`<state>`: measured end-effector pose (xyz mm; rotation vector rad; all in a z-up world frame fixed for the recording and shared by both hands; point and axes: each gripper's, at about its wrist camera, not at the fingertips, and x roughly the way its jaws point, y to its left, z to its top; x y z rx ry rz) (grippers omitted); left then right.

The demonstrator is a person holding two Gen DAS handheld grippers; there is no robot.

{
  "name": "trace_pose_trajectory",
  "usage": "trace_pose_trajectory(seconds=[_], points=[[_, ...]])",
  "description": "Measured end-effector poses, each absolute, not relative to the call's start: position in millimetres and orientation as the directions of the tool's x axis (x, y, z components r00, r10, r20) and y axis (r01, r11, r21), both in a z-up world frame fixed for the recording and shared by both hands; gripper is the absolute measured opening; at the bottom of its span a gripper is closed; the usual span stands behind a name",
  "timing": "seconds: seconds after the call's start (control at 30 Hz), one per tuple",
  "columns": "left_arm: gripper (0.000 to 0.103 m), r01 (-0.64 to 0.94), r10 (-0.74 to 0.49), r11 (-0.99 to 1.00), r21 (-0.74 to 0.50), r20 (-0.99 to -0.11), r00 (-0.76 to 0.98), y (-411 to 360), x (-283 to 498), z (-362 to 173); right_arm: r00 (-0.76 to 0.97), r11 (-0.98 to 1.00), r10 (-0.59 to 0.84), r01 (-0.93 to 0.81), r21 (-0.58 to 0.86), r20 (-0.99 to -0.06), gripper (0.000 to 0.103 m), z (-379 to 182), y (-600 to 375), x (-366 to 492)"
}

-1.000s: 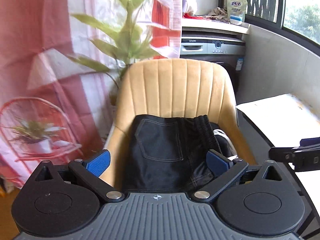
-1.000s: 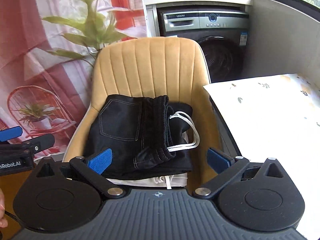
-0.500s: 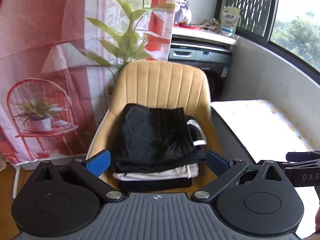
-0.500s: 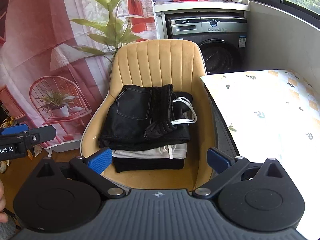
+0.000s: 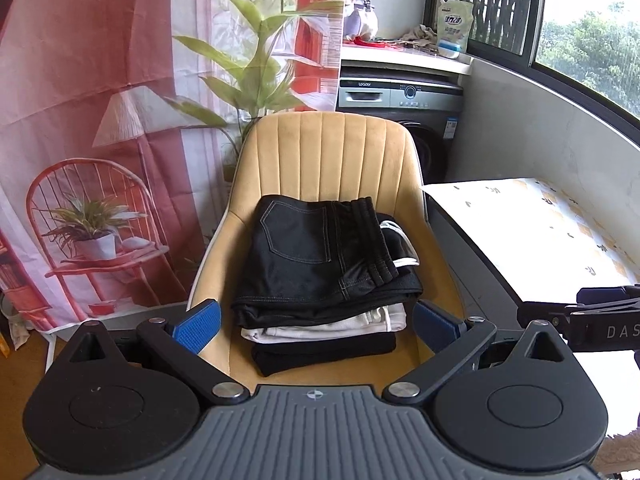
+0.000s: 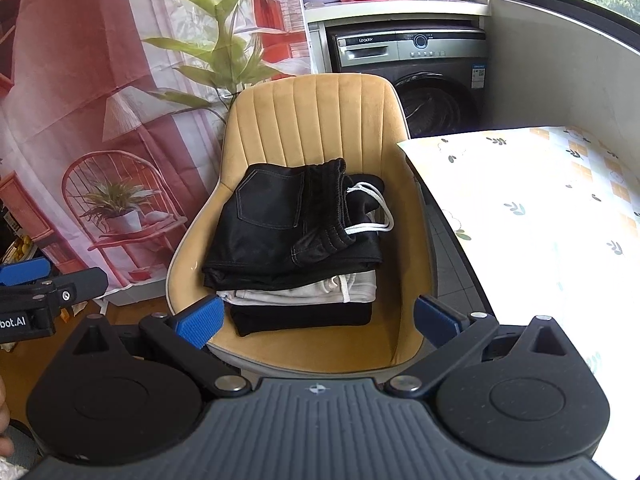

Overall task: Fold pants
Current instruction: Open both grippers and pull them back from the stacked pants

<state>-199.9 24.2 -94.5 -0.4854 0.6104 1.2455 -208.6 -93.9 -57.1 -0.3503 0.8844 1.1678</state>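
Your right gripper [image 5: 580, 320] enters the left wrist view only as a black arm cut off by the right edge; you can't see its fingertips there. Your left gripper [image 6: 40, 292] is likewise cropped at the left edge of the right wrist view.

Folded black denim pants [image 5: 320, 256] top the stack; the off-white folded garment [image 5: 324, 326] and the black folded garment [image 5: 324, 354] under them show only their front edges.

Mustard-yellow upholstered chair [image 6: 316, 120]: legs hidden below the gripper bodies.

Grey front-loading washing machine [image 6: 416, 68]: the chair back covers its lower left.

White detergent pouch [image 5: 454, 28]: print too small to read.
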Motion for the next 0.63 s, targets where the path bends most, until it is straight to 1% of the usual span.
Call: trace_pose_trajectory(seconds=[0.63], points=[[0.103,-0.97,0.722,0.244,-0.013,-0.665,0.191,26.4,-198.3,-96.7,0.128,0.395,0.648,-0.899,0.188,-0.75,0.103,-57.0,-89.7,-204.5]])
